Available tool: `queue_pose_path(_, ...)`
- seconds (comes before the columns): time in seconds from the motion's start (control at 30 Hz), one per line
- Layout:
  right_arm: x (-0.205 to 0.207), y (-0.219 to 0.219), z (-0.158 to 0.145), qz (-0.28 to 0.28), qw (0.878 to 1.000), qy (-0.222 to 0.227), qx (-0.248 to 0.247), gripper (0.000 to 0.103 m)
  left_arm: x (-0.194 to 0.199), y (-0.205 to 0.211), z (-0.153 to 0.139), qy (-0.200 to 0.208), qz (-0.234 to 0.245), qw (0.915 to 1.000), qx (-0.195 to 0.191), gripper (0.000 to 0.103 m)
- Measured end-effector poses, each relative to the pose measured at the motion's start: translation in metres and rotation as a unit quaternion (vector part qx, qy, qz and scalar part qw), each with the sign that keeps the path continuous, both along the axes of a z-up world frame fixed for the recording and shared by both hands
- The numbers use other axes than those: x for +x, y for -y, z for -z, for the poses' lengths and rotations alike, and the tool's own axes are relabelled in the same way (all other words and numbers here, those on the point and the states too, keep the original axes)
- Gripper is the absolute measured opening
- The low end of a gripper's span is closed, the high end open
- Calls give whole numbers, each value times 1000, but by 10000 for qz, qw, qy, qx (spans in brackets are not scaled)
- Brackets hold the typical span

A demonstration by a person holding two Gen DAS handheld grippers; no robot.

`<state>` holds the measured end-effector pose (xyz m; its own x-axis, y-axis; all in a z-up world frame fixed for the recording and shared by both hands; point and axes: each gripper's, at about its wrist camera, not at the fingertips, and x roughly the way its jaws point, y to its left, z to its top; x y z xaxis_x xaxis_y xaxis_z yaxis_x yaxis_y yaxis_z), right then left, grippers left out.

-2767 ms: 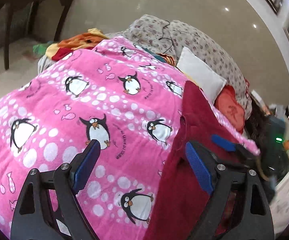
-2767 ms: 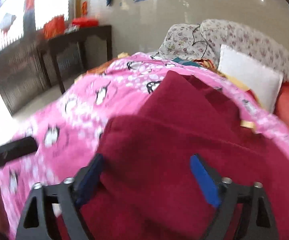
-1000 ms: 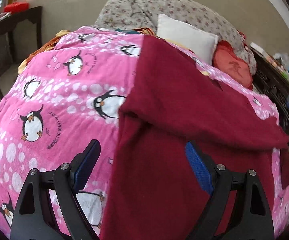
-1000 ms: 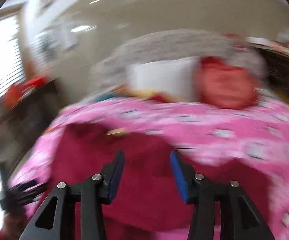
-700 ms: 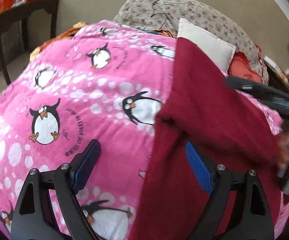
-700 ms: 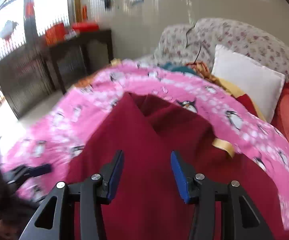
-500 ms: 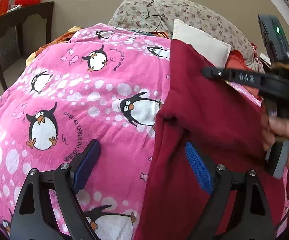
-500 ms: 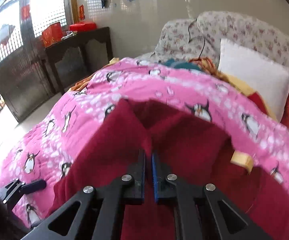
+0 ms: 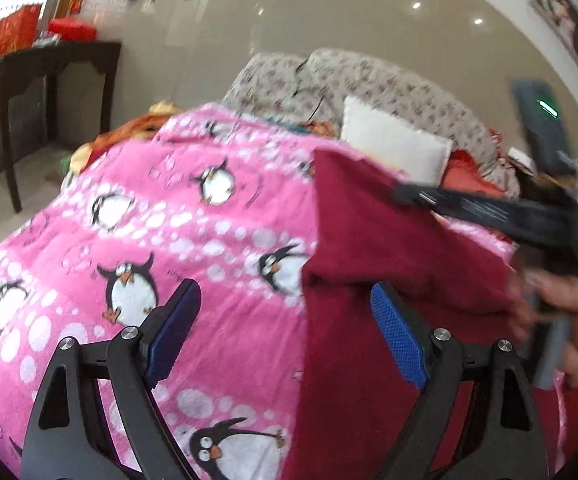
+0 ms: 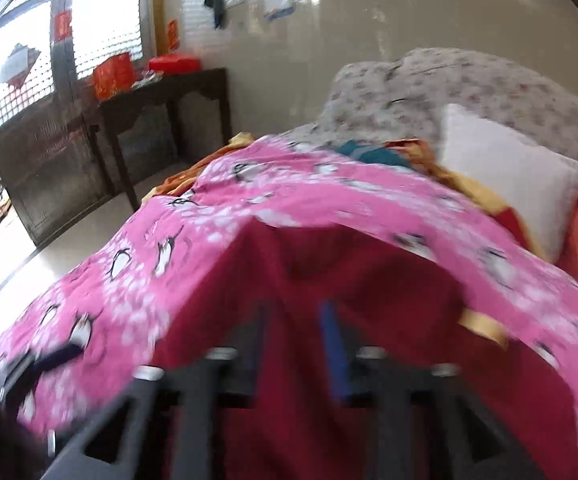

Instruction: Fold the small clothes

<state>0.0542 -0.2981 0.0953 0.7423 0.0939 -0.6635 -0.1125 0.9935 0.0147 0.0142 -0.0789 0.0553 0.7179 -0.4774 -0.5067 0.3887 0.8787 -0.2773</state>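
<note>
The dark red garment lies spread on the pink penguin blanket covering the bed. The left wrist view shows the left hand-held gripper wide open above the garment's left edge, nothing between its blue pads, with bare blanket stretching away to its left. It alone shows a person's hand gripping the other tool's handle.

The right wrist view, blurred, shows the right hand-held gripper over the garment's middle, its jaws having just been opening, partly parted, with cloth behind them; whether cloth is pinched I cannot tell. A white pillow bounds the far side.
</note>
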Motion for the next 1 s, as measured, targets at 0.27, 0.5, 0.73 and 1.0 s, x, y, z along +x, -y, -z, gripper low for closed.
queue_pose_path(0.27, -98, 109, 43, 1659, 9799, -993, -487, 48, 5, 18, 1, 9, 159, 9999, 34, 87)
queue_pose_path(0.5, -136, 118, 17, 1763, 9835, -369, 146, 48, 16, 10, 12, -444, 12, 9990, -35, 87)
queue_pose_path(0.73, -149, 121, 37, 1903, 9791, -707, -77, 50, 21, 32, -18, -529, 156, 9985, 39, 87)
queue_pose_path(1.0, -265, 177, 7, 2965, 9447, 128, 1397, 60, 39, 78, 16, -992, 442, 9926, 551, 87)
